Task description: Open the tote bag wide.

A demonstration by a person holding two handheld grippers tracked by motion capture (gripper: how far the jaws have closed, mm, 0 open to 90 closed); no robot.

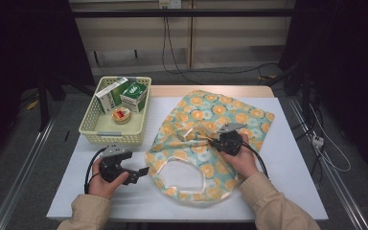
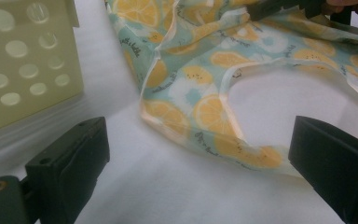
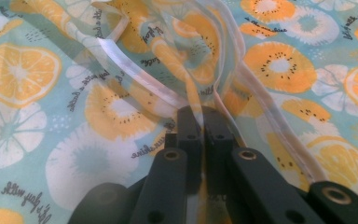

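A thin fabric bag point(image 1: 211, 120) printed with orange slices and kiwi on pale teal lies spread across the white table, its handle opening toward me. My right gripper point(image 1: 211, 140) rests on the bag's middle, and in the right gripper view its jaws point(image 3: 203, 114) are shut on a pinched fold of the fabric and its white hem. At the bag's lower left edge, my left gripper point(image 1: 141, 175) stands open just above the table. In the left gripper view its jaws point(image 2: 198, 154) are wide apart, the bag's handle loop point(image 2: 223, 140) lying ahead of them, untouched.
A pale yellow perforated basket point(image 1: 88, 127) stands at the table's far left, close to my left gripper point(image 2: 28, 70). It holds two green-and-white cartons point(image 1: 135, 95) and a small round item point(image 1: 121, 115). Bare white table point(image 1: 292, 158) lies right of the bag.
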